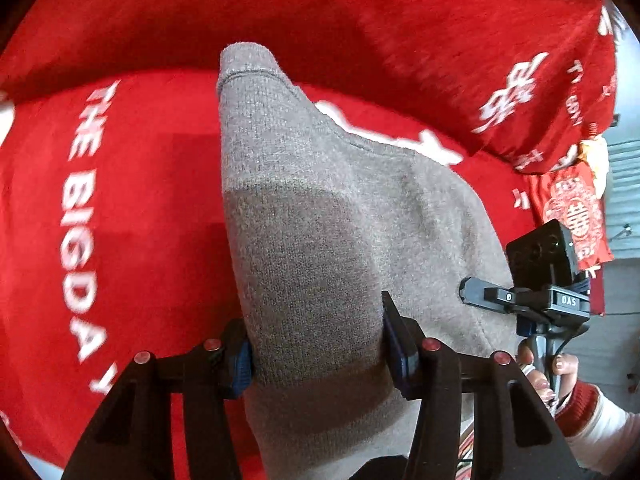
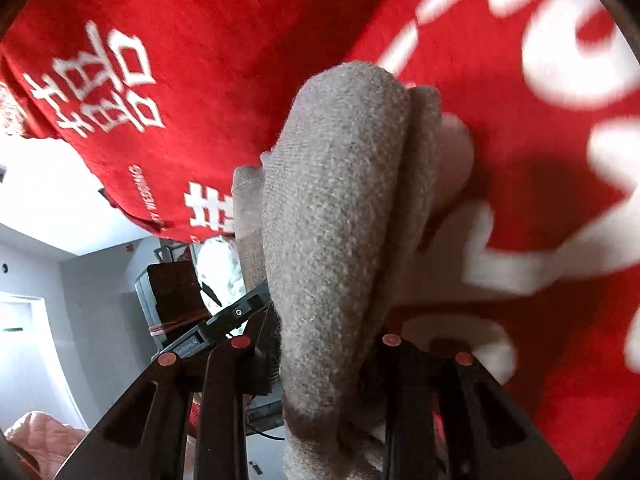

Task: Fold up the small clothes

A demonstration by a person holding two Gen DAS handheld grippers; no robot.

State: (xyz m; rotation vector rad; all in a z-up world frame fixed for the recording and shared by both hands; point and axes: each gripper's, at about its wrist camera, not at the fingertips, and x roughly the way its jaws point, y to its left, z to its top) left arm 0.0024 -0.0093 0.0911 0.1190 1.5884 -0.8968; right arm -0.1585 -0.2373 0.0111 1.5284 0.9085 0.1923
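A small taupe knitted garment [image 1: 320, 216] is lifted off a red cloth [image 1: 132, 184] printed with white letters. My left gripper [image 1: 318, 348] is shut on one bunched part of it, the blue pads pressing both sides of the knit. In the right wrist view the same garment [image 2: 340, 216] runs up between the fingers of my right gripper [image 2: 324, 364], which is shut on a thick fold of it. The right gripper's body [image 1: 548, 280] and the hand holding it show at the right of the left wrist view. The knit hides the fingertips in the right wrist view.
The red cloth [image 2: 208, 56] with white characters drapes over the surface and hangs off its edge. A red paper decoration [image 1: 572, 216] hangs at the right. White walls [image 2: 52, 272], a dark chair-like object [image 2: 172, 292] and a pink quilted item [image 2: 44, 436] lie beyond the edge.
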